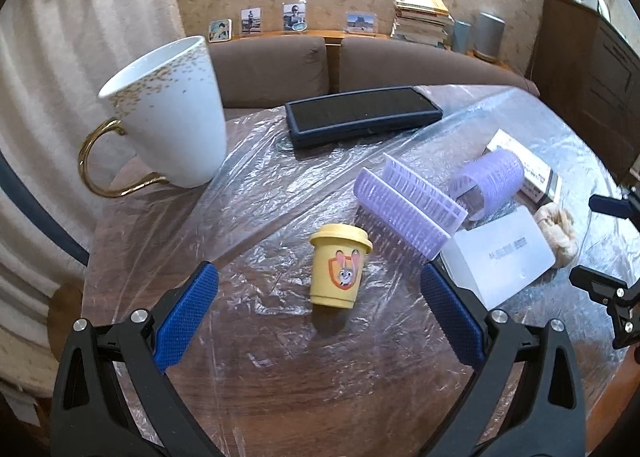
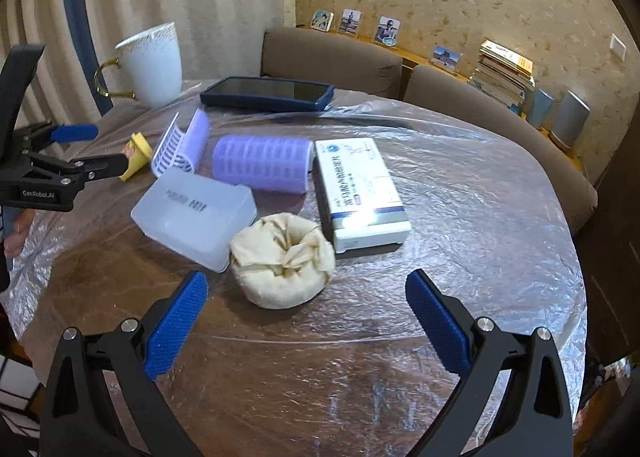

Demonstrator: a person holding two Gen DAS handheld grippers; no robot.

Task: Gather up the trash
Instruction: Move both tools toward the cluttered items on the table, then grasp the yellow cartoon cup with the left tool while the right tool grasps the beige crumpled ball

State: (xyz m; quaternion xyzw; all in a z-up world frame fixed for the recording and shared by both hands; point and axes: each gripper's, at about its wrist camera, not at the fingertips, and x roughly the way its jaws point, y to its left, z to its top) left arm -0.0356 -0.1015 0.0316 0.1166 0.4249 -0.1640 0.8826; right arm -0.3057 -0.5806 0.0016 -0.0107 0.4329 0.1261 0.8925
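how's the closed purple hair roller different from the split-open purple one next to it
The closed roller is a whole tube lying on its side; the open roller is spread into two half-shells. The closed roller looks fuzzy, the open roller ribbed with slots. The closed roller lies against the medicine box; the open roller lies nearer the yellow toy cup. Both are lilac.

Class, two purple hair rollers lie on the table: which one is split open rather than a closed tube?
The purple roller nearest the yellow cup is split open, ribs showing; the other roller, beside the white box, is a closed tube.
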